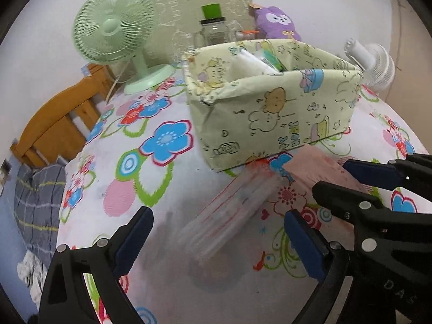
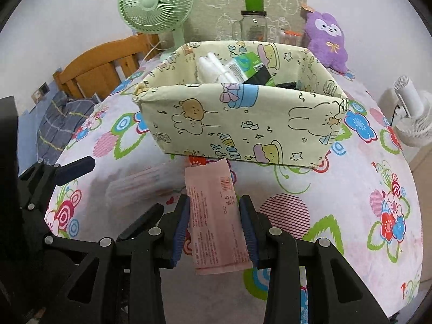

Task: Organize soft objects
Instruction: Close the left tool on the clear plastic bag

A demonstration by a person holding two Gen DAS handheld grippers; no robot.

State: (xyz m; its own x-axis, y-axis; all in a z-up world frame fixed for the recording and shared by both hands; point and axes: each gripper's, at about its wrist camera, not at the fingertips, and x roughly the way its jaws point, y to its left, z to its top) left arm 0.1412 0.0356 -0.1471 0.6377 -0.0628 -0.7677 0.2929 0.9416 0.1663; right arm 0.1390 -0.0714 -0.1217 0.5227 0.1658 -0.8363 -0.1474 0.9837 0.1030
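A yellow cartoon-print storage box (image 1: 272, 113) (image 2: 243, 124) stands on the flowered table and holds white and green soft packs (image 2: 235, 67). My right gripper (image 2: 214, 226) is shut on a pink tissue pack (image 2: 213, 216), held just in front of the box; it also shows in the left wrist view (image 1: 318, 172). A second pink-striped pack (image 1: 229, 216) (image 2: 140, 183) lies on the table. My left gripper (image 1: 216, 240) is open and empty, its jaws on either side of that pack and above it.
A green desk fan (image 1: 113, 27) (image 2: 155, 5), a glass jar (image 2: 253, 25) and a purple plush toy (image 1: 276, 21) (image 2: 326, 40) stand behind the box. A white fan (image 2: 413, 116) is at the right. A wooden chair (image 1: 59, 124) sits past the table's left edge.
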